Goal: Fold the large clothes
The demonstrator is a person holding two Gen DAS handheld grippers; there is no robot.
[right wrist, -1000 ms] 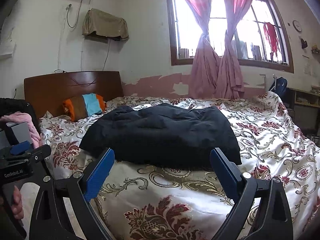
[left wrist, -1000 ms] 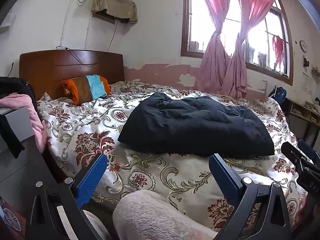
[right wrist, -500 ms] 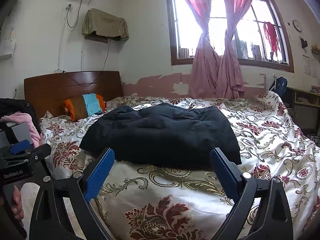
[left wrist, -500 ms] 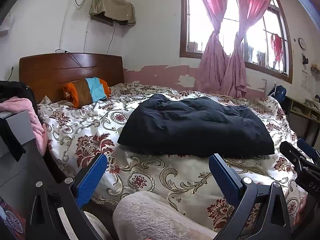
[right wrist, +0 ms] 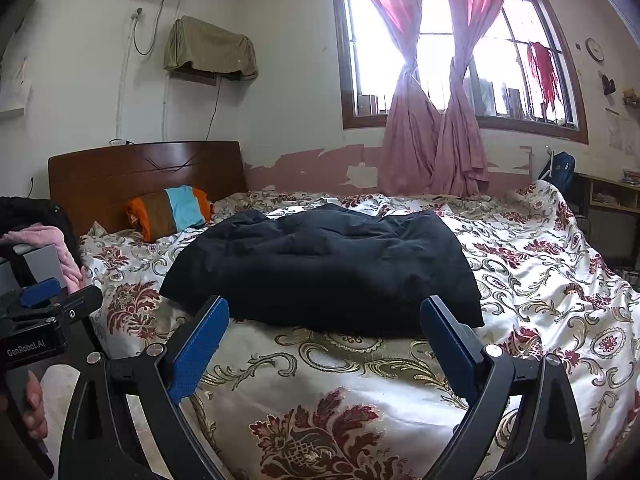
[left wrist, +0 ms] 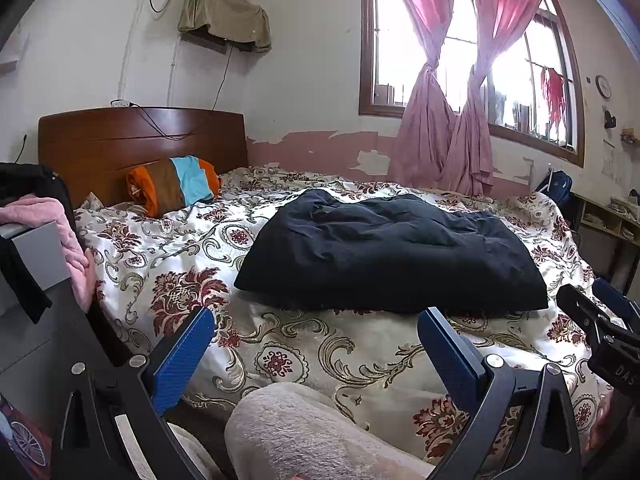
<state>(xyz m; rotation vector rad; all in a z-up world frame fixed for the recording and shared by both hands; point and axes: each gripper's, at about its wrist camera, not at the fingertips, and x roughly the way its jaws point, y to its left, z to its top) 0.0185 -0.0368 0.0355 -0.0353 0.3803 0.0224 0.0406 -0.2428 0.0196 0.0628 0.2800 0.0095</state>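
Right wrist view: right gripper [right wrist: 324, 344] jaws spread wide, empty, above bed edge. Left gripper [left wrist: 316, 354] likewise wide, empty; body reads "GenRobot.AI". One hand [right wrist: 34, 406] wraps left handle. One black garment [right wrist: 324, 268] folded, flat mid floral bedspread [right wrist: 552, 280]. One striped pillow [left wrist: 174, 184] at headboard [left wrist: 132, 136]. Two knotted pink curtains [left wrist: 448, 148].

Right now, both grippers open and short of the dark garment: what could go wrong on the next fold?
1. The dark garment lies bunched and puffy, its edges hard to read; a pinch may take several layers or miss a corner.
2. It rests on a loose floral bedspread; the open right gripper could grab the spread with it.
3. The open left gripper hangs above a fuzzy beige fabric that might snag a low approach.
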